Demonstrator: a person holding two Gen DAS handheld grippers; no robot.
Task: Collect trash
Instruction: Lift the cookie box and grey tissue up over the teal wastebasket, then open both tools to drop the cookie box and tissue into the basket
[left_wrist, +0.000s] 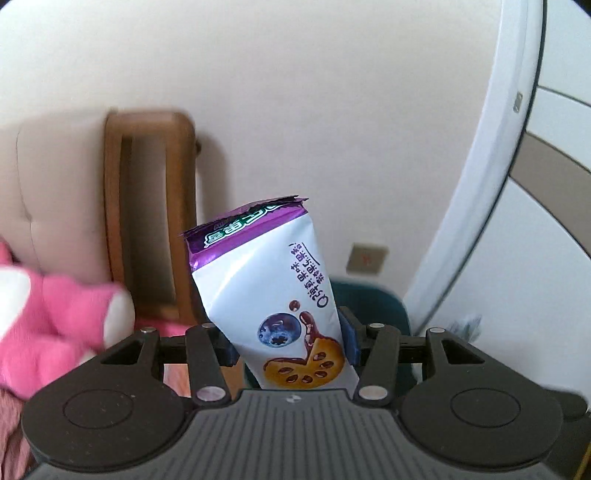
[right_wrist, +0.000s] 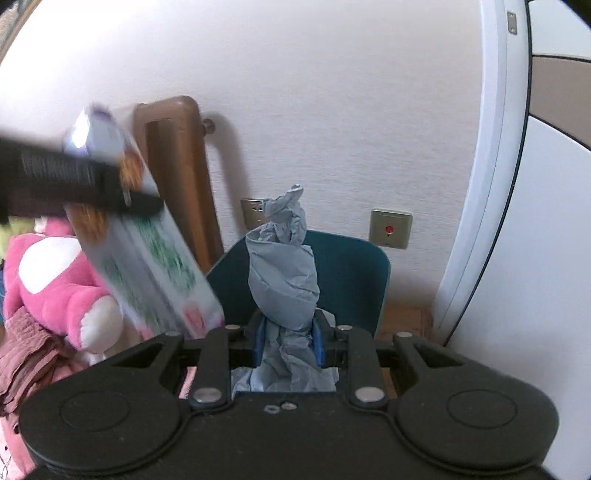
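Centrally in the left wrist view, a snack wrapper (left_wrist: 269, 295) is clamped between the blue pads of the left gripper (left_wrist: 291, 341); its jaws are closed on the lower part of the packet. The packet is held upright and slightly tilted, its torn purple end pointing to the upper middle of the frame and its blueberry print just above the gripper body. Behind it, a dark teal bin (left_wrist: 373, 299) is partly hidden by the packet and the gripper linkage. At the left of the frame, a brown wooden chair frame (left_wrist: 151, 206) with a beige cushion (left_wrist: 59, 192) is seen against the pale wall (left_wrist: 295, 92), and a blurred pink plush toy (left_wrist: 55, 317) lies at the lower left. A curved white door edge (left_wrist: 491, 177) fills the right side.

Similarly, in the right wrist view, a crumpled grey paper (right_wrist: 284, 273) is gripped between the blue pads of the right gripper (right_wrist: 288, 339), its twisted top rising in front of the teal bin (right_wrist: 354, 273), so that much of the bin's near side is covered. At the upper left, the snack wrapper (right_wrist: 147, 243) appears blurred, crossed by the black body of the left gripper (right_wrist: 66, 177). A wall socket (right_wrist: 253, 212) and a switch plate with a red mark (right_wrist: 389, 229) are fixed to the wall just behind the bin. The plush toy (right_wrist: 55, 280) sits at the left edge.
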